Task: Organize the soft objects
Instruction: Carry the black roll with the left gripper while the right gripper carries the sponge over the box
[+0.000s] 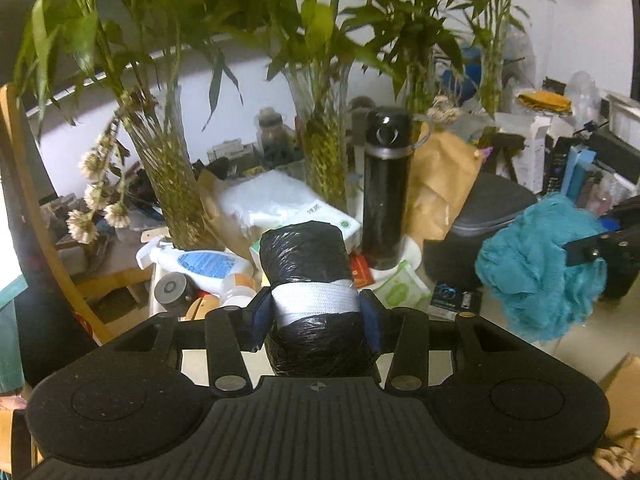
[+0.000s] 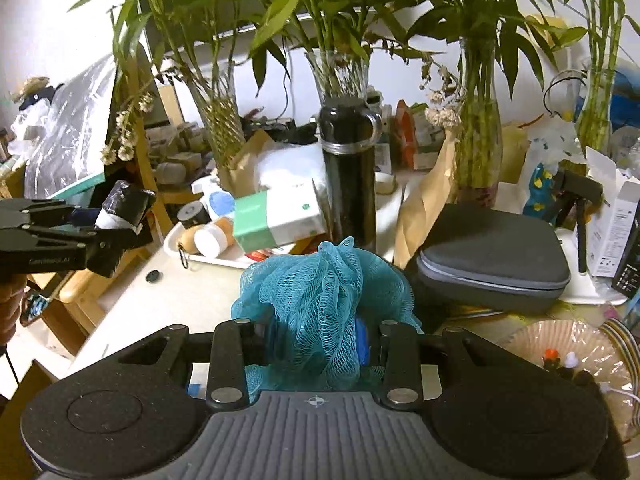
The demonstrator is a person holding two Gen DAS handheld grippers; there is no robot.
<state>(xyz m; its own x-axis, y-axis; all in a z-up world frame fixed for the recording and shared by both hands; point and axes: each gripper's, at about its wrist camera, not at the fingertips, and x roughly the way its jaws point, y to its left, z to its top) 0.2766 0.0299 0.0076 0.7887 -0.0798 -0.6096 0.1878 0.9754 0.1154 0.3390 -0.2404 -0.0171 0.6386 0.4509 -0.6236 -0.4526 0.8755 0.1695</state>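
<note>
My left gripper point(image 1: 316, 312) is shut on a roll of black bin bags point(image 1: 304, 256) with a white band, held in the air in front of the cluttered table. The roll also shows in the right wrist view point(image 2: 124, 206) at the far left, in the left gripper point(image 2: 108, 224). My right gripper point(image 2: 316, 340) is shut on a teal mesh bath sponge point(image 2: 324, 284), held above the table's front part. The sponge shows in the left wrist view point(image 1: 536, 264) at the right, with the right gripper point(image 1: 592, 252) behind it.
A tall black flask point(image 2: 350, 176) stands mid-table. A tissue pack point(image 2: 280, 216), a white tray point(image 2: 224, 258) with bottles, a grey zip case point(image 2: 492, 256), brown paper bags and glass vases point(image 2: 478, 148) of bamboo crowd the table. A bowl point(image 2: 568, 352) sits at front right.
</note>
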